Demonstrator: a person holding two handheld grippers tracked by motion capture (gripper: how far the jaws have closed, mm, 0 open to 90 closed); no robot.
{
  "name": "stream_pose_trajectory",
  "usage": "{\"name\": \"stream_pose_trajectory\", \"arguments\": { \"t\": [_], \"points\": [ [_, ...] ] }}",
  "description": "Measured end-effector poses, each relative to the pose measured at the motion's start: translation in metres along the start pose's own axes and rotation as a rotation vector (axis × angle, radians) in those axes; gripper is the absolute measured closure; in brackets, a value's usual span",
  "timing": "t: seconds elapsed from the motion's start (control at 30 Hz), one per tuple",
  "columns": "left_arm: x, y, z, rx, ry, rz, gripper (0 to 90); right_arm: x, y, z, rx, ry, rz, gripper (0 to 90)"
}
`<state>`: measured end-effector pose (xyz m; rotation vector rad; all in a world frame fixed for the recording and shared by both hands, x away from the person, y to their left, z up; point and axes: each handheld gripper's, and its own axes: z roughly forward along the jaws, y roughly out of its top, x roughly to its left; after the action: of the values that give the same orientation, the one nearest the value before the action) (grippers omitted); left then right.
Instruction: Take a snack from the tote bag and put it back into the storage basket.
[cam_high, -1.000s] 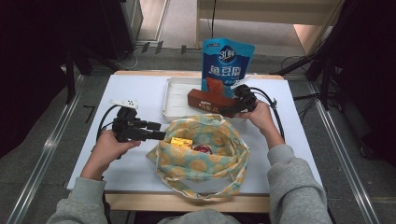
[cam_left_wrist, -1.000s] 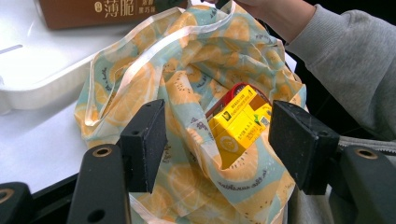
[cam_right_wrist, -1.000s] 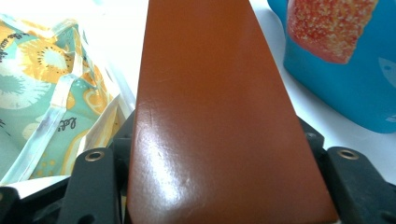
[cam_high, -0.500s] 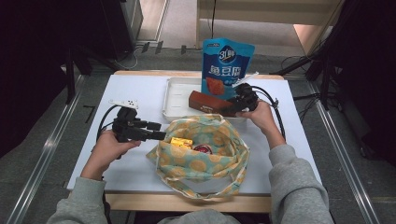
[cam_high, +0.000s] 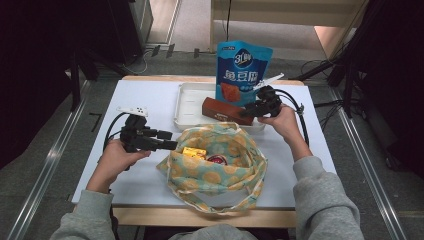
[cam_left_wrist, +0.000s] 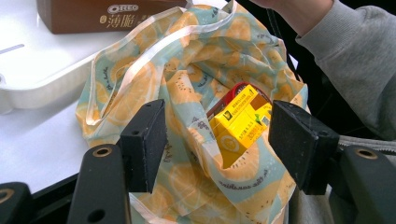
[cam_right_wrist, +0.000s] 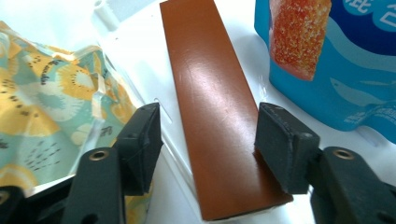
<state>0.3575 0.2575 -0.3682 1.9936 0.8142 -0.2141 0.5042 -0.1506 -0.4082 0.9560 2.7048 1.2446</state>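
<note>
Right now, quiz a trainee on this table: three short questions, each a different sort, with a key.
1. True or false: the right tool has its jaws clamped tight on the brown biscuit box.
2. Multiple choice: where does the brown biscuit box lie? A) inside the fabric bag B) on the white tray C) on the floor
3. Fill in: the yellow carton sits inside the ____ bag, between the jaws of the left tool.

Key:
1. False. The jaws have just been closing with the box between them, but gaps show at both pads.
2. B
3. fabric (fruit-print)
</note>
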Motion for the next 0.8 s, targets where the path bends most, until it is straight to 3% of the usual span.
{"name": "stream_pose_trajectory", "arguments": {
  "t": [0.37,0.57,0.8],
  "points": [
    [0.000,0.000,-0.001,-0.001,0.005,-0.002,37.5,0.021,-0.010,-0.002,-0.046,-0.009,0.011,69.9],
    [0.000,0.000,-0.001,0.000,0.011,0.000,37.5,0.025,-0.015,0.002,-0.047,-0.008,0.025,85.4],
    [0.000,0.000,0.000,0.004,0.014,0.000,37.6,0.028,-0.016,0.015,-0.023,-0.002,0.034,90.0]
  ]
}}
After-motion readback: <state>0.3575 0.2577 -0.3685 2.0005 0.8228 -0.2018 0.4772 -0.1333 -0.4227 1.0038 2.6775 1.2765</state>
